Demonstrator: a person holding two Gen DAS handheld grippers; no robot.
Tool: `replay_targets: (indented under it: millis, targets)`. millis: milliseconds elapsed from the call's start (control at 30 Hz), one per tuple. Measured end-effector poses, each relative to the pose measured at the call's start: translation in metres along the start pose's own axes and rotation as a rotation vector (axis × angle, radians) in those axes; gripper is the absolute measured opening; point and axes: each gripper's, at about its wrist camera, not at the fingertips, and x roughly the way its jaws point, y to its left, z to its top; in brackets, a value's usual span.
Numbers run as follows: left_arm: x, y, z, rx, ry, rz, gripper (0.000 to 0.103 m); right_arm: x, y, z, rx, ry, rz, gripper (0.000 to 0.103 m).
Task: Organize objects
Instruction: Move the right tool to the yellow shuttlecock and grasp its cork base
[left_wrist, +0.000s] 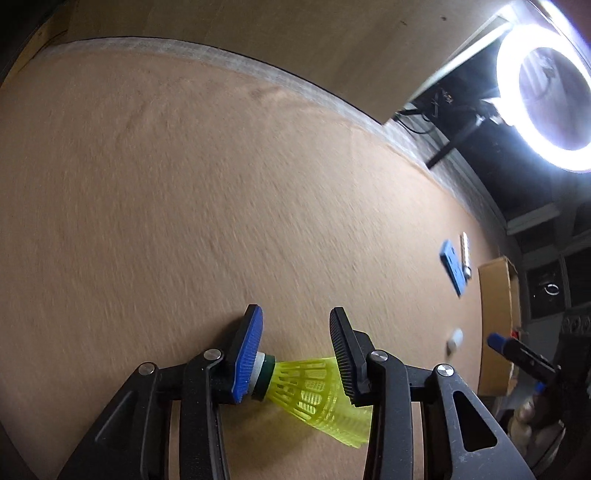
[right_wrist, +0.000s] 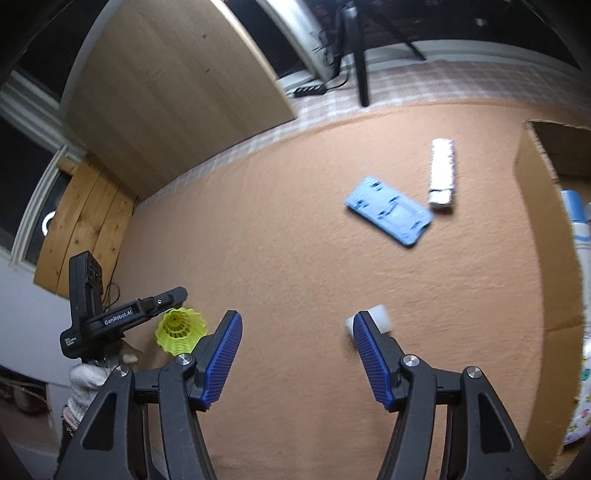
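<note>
My left gripper is shut on a yellow plastic shuttlecock, its cork end against the left pad and its skirt against the right pad, held above the orange cloth. The shuttlecock and the left gripper also show at the left of the right wrist view. My right gripper is open and empty above the cloth. A small white cap-like piece lies just past its right fingertip. A blue flat case and a white tube-like pack lie farther ahead.
An open cardboard box stands at the right with a printed pack inside. A wooden board leans at the back left. A ring light and tripod legs stand beyond the cloth's far edge.
</note>
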Motion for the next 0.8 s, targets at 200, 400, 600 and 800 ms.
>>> replay_targets:
  millis: [200,400,600,800]
  targets:
    - [-0.036,0.005,-0.018,0.009,-0.092,0.034,0.043,0.017,0.027,-0.005,-0.052,0.058,0.085,0.059]
    - [-0.048,0.016,-0.036,0.059,-0.097,0.093,0.043,0.036,0.073,-0.011,-0.13,0.13,0.183,0.059]
    - [-0.051,0.019,-0.054,0.15,-0.075,0.083,0.043,0.063,0.112,-0.016,-0.157,0.197,0.237,0.058]
    - [-0.042,0.007,-0.067,0.272,-0.034,0.107,0.043,0.09,0.129,-0.015,-0.133,0.239,0.251,0.05]
